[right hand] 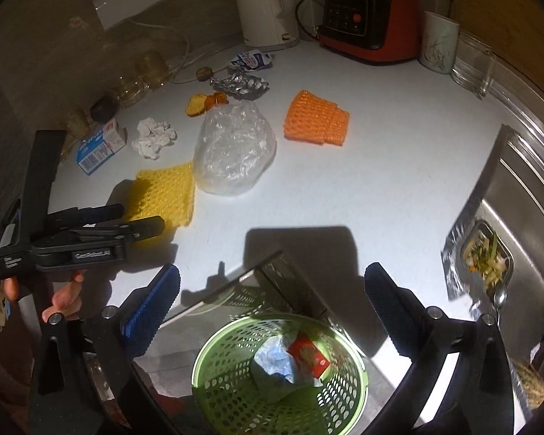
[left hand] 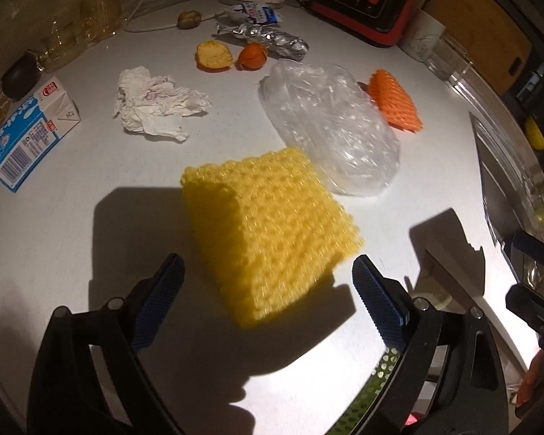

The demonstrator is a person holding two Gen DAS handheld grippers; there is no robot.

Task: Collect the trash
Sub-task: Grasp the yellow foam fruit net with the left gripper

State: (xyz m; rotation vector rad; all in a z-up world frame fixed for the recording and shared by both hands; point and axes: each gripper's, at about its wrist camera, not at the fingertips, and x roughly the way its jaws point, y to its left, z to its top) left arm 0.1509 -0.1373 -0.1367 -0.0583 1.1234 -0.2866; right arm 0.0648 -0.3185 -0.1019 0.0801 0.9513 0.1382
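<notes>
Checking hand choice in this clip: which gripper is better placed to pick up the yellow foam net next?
Left. The left gripper is open with the yellow foam net lying directly between its fingers. The right gripper is open too, but hangs over the green basket, away from the net.

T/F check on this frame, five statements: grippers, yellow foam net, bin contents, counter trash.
1. The left gripper is open, with the yellow foam net between its fingers. True.
2. The green basket is empty. False: it holds a red carton and crumpled pale blue paper.
3. The right gripper is shut on the orange foam net. False: it is open and holds nothing; that net lies on the counter.
4. The clear plastic bag lies between the yellow and orange nets. True.
5. The milk carton stands upright. False: it lies on its side.
</notes>
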